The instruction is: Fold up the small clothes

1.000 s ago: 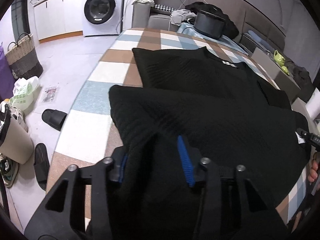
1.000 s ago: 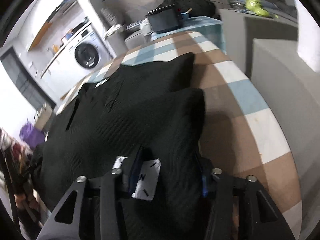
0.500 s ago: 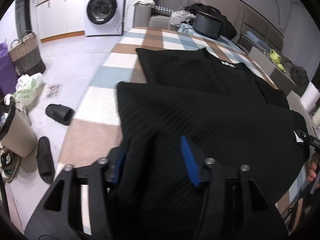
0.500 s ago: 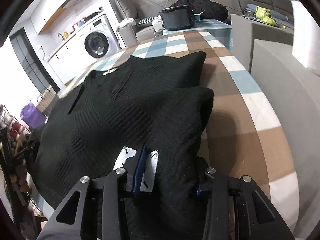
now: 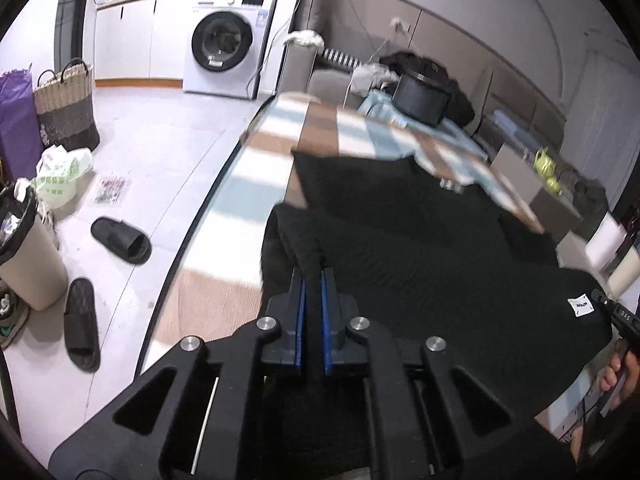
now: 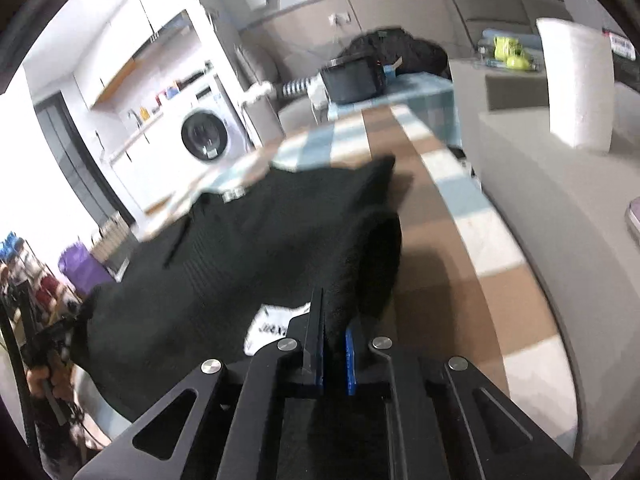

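A black knit sweater (image 5: 420, 248) lies spread on the checked table (image 5: 248, 196). My left gripper (image 5: 312, 280) is shut on the sweater's near left corner. My right gripper (image 6: 334, 320) is shut on the sweater's near right corner (image 6: 360, 256), lifted a little off the checked table (image 6: 452, 248). A white label (image 6: 272, 326) shows beside the right gripper and also in the left wrist view (image 5: 580, 306). The far part of the sweater lies flat with its neck tag (image 6: 234, 196) visible.
A black box (image 5: 420, 98) stands at the table's far end. A paper roll (image 6: 576, 84) stands on a grey counter (image 6: 560, 200) to the right. Slippers (image 5: 120, 240), a bin (image 5: 28, 256), a basket (image 5: 66, 104) and a washing machine (image 5: 224, 48) are on the left floor side.
Both grippers went from open over the sweater's near hem to shut on it. Both have pulled the hem up and toward me, and the views have tilted.
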A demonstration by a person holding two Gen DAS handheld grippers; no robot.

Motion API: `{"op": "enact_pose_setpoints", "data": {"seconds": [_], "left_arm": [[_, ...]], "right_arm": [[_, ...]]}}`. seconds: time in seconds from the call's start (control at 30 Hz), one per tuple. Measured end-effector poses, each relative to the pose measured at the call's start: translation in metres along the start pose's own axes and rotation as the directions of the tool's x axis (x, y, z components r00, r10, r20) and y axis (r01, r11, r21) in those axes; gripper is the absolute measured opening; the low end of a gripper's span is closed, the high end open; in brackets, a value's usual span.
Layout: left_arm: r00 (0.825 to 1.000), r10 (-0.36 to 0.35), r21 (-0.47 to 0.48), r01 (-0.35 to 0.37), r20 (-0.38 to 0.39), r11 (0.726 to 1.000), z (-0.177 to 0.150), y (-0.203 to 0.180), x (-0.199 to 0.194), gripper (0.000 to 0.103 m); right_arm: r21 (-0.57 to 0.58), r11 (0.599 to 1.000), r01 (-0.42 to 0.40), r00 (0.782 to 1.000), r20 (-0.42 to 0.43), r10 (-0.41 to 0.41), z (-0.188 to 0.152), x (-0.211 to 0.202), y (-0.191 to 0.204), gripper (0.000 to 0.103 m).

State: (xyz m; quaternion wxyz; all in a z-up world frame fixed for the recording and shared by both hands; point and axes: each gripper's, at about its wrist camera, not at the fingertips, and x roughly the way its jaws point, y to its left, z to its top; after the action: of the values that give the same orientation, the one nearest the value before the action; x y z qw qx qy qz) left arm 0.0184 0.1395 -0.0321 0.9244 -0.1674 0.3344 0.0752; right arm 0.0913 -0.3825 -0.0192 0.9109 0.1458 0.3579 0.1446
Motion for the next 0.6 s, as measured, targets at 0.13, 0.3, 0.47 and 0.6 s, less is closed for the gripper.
{"op": "enact_pose_setpoints", "data": {"seconds": [0.13,0.3,0.47,0.6], "left_arm": [[0.999,0.01,0.023,-0.011,0.047,1.0,0.029,-0.008,0.004,0.003],[0.999,0.053,0.015,-0.053,-0.006,0.998,0.047,-0.005,0.037,0.003],[0.992,0.1,0.012,-0.099,-0.083,0.995,0.035,0.006,0.061,0.009],[0.988,0.123,-0.03,-0.126,-0.092,0.992,0.028,0.019,0.055,0.034]], "right_arm": [[0.012,1.0,0.014,0.996,0.086,-0.015,0.028,-0.002,0.005,0.005],[0.076,0.995,0.072,0.996,0.048,-0.076,0.05,0.033,-0.002,0.005],[0.148,0.98,0.136,0.985,-0.125,-0.118,0.041,0.07,-0.024,0.008],[0.17,0.976,0.138,0.985,-0.128,-0.117,0.03,0.054,-0.034,0.023]]}}
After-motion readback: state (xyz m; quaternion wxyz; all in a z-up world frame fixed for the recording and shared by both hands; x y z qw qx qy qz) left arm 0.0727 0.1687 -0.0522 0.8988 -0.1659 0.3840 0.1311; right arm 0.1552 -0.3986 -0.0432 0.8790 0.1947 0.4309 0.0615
